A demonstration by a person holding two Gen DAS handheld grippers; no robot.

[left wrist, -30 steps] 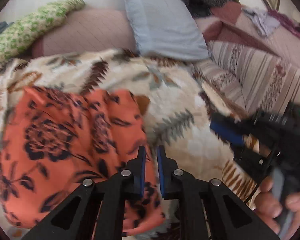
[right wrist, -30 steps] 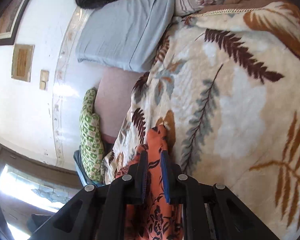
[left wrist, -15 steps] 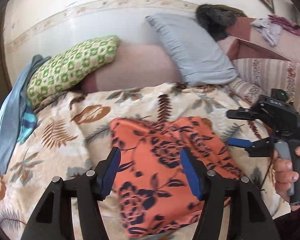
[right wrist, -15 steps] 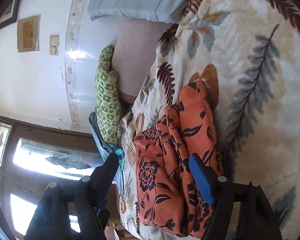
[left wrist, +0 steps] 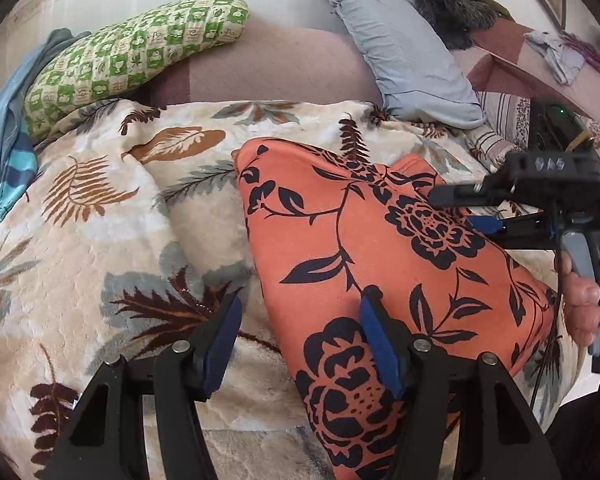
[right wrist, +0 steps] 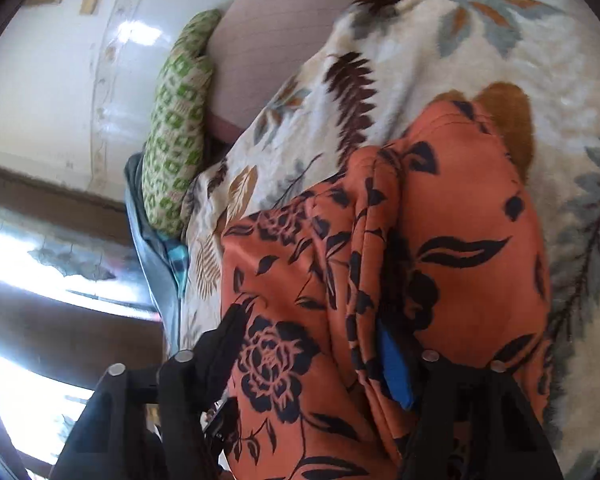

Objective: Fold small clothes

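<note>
Garment [left wrist: 380, 240]: lay folded, lower right, on the blanket [left wrist: 100, 240].
Left gripper [left wrist: 300, 340]: released, straddling its edge.
Right gripper [right wrist: 312, 364]: closing astride a fold, grip unclear.

open blanket [left wrist: 100, 248] left of orange garment [left wrist: 380, 248], green pillow [left wrist: 132, 56], grey pillow [left wrist: 400, 52] blocking far edge

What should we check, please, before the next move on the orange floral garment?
1. Orange floral garment lies on the leaf-print blanket, away from the pillows: ok.
2. Left gripper is open, its jaws just opened, nothing clamped: ok.
3. Left gripper straddles the garment's edge, one pad over blanket, one over fabric: ok.
4. Right gripper has fabric between its jaws, which have just been closing; whether the grip is firm: cannot tell.
5. Fabric smooth: not ok, a raised ridge runs along it.
</note>
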